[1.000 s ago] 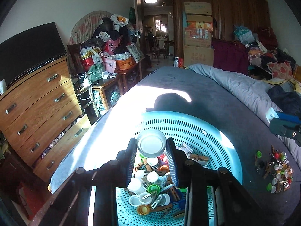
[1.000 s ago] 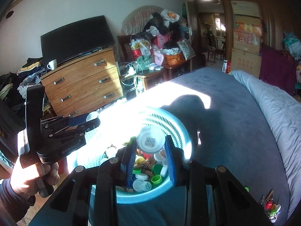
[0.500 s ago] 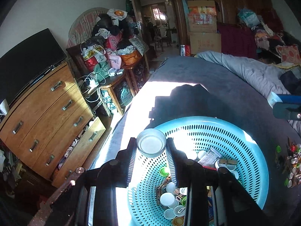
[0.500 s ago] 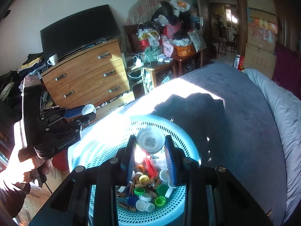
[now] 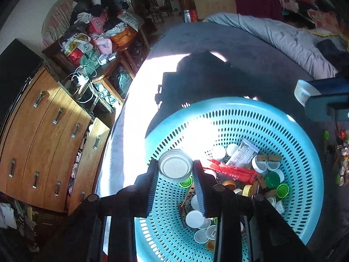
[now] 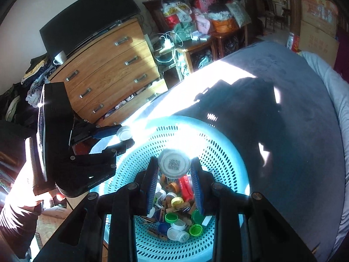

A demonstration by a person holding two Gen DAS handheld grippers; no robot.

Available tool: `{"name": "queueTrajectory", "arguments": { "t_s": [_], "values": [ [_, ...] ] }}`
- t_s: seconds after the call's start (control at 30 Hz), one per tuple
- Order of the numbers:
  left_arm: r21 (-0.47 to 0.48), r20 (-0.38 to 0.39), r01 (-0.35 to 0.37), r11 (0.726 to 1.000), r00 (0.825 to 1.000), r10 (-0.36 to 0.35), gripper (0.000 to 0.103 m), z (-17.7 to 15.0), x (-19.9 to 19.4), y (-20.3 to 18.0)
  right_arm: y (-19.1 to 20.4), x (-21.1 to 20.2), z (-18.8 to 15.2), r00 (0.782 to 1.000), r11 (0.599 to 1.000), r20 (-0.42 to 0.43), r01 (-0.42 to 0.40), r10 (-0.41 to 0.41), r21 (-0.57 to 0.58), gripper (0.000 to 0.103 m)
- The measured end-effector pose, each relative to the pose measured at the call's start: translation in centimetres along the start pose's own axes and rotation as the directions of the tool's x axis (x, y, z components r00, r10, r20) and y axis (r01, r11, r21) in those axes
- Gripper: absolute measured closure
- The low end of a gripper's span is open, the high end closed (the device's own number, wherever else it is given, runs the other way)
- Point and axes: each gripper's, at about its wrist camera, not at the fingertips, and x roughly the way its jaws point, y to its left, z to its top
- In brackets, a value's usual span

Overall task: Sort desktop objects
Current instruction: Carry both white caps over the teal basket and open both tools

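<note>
- A cluttered bedroom frames the job: a dresser (image 6: 109,69) with one low drawer hanging open, a dark screen (image 6: 87,24) on top of it, a side stand heaped with bags (image 5: 91,41), cardboard boxes (image 5: 213,2) by the doorway.
- The work surface is a bed (image 5: 250,52) under a dark grey cover, a pale quilt (image 5: 283,37) pushed to its far edge; hard sunlight cuts across the near side and throws shadows of the tools.
- A turquoise perforated basket (image 5: 305,152) sits on the bed and already holds much of the haul: caps in white, green and yellow, wooden clothespins, a red wrapper (image 5: 231,170), a silver sachet (image 5: 242,155).
- A smaller scatter (image 5: 342,157) of caps and clips lies on the cover beside the basket, not yet collected, so the sorting looks well along but unfinished.
- The left claw (image 5: 175,168) is clamped on a clear jar lid (image 5: 175,167), held above the basket's near wall.
- The right claw (image 6: 174,166) is clamped on a white cap (image 6: 174,163) printed with a square code, poised over the basket's contents; both pieces look ready to drop in.
</note>
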Motion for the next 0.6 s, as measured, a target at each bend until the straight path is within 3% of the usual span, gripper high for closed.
{"name": "queueTrajectory", "arguments": {
  "t_s": [0.23, 0.33, 0.4, 0.6],
  "values": [
    [0.054, -0.084, -0.025, 0.998, 0.996, 0.030, 0.070, -1.2, 4.0, -1.5, 0.6, 2.6, -1.1, 0.999, 1.000, -0.053, 0.007, -0.008, -0.021, 0.073],
    [0.060, -0.087, -0.044, 0.997, 0.995, 0.049, 0.057, -1.3, 4.3, -1.4, 0.6, 2.9, -1.2, 0.999, 1.000, -0.050, 0.010, -0.011, -0.018, 0.071],
    [0.065, -0.074, -0.064, 0.996, 0.995, 0.069, 0.047, -1.3, 3.9, -1.3, 0.4, 2.9, -1.3, 0.999, 1.000, -0.045, 0.004, -0.005, -0.010, 0.058],
    [0.040, -0.029, -0.086, 0.995, 0.996, 0.087, 0.045, -1.2, 2.5, -0.7, 0.6, 2.3, -1.8, 1.000, 1.000, -0.017, 0.007, -0.008, -0.012, 0.050]
  ]
}}
